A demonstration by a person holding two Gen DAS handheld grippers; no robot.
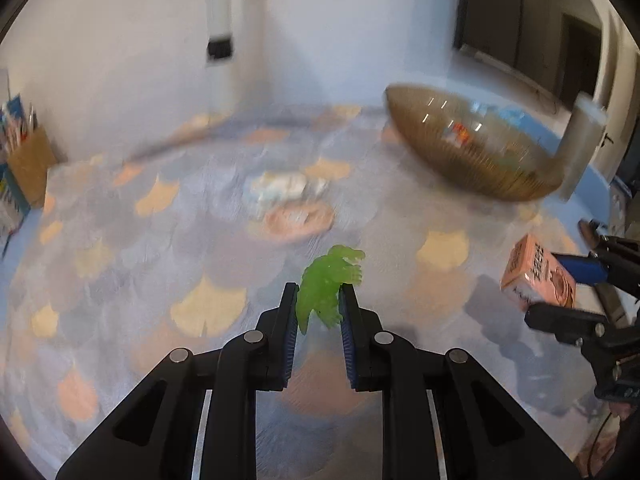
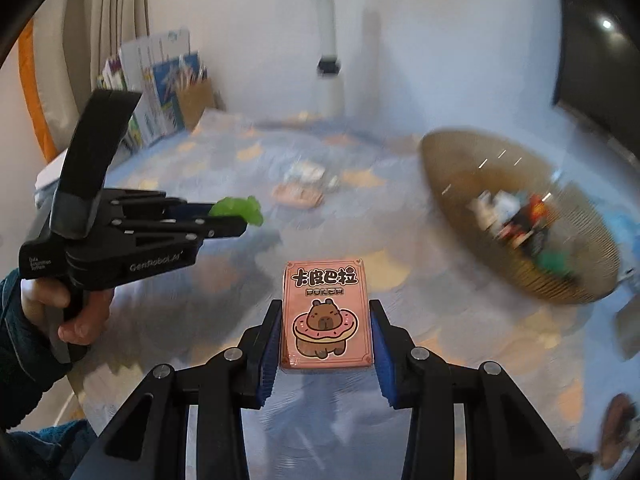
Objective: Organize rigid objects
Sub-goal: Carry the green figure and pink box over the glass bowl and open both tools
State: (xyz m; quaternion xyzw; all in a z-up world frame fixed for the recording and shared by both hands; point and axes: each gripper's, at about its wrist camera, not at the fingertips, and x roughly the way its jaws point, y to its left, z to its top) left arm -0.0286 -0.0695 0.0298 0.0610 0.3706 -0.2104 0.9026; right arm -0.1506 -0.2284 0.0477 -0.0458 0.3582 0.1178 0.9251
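At the bottom centre of the left wrist view, the left gripper (image 1: 320,300) is clamped on a small translucent green dinosaur figure (image 1: 330,280), pinched only at its lower body. At the bottom centre of the right wrist view, the right gripper (image 2: 325,336) is clamped on a pink cardboard box of playing cards (image 2: 325,312) by its side edges. Both hang above the scallop-patterned worktop (image 1: 120,240). Farther off, at the right, sits a brown ribbed translucent bowl (image 2: 516,216) holding small items. The thin hold could let the figure twist free; the slick box may slip.
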